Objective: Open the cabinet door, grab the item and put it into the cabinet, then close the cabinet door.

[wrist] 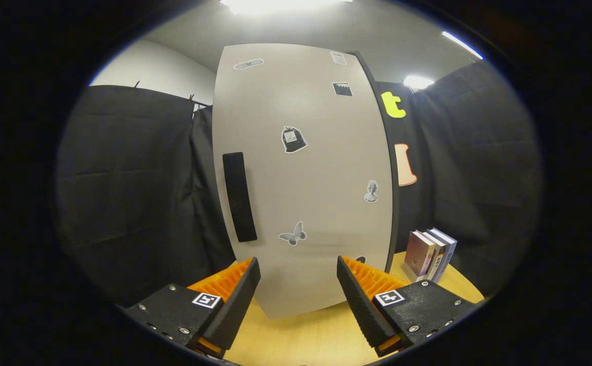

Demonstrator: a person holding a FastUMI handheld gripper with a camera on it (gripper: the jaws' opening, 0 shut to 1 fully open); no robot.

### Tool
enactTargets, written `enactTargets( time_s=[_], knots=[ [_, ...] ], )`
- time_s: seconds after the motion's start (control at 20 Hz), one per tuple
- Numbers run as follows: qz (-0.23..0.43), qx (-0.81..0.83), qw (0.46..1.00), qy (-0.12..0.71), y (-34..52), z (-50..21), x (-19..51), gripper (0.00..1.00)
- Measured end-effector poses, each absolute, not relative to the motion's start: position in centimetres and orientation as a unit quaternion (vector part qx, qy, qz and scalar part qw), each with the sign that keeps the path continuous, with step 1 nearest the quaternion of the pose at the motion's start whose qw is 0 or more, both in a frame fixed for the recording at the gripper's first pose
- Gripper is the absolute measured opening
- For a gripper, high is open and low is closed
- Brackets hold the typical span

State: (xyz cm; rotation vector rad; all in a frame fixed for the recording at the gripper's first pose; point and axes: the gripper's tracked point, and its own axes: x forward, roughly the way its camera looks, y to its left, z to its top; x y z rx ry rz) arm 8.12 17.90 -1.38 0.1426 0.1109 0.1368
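Note:
A tall pale grey cabinet [301, 168] stands on the wooden table just ahead of my fingers, its door shut and dotted with small stickers. A black vertical handle [239, 197] runs down the door's left side, beyond my left finger. My gripper [298, 274] is open, with nothing between its fingers, and faces the lower part of the door. A few upright books [430, 254] stand on the table to the right of the cabinet, beyond my right finger.
The light wooden table [306, 338] runs under the fingers to the cabinet's foot. Black cloth walls close in behind and on both sides. A white wall and ceiling lights show above.

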Motion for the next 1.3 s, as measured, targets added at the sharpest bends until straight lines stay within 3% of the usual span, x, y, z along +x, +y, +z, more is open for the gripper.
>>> enactTargets(
  time_s=[0.45,1.3],
  knots=[
    [0.101,0.074,0.99,0.067,17.7,-2.3,9.9,0.95],
    [0.043,0.052,0.997,0.034,16.5,-1.0,10.7,0.95]
  ],
)
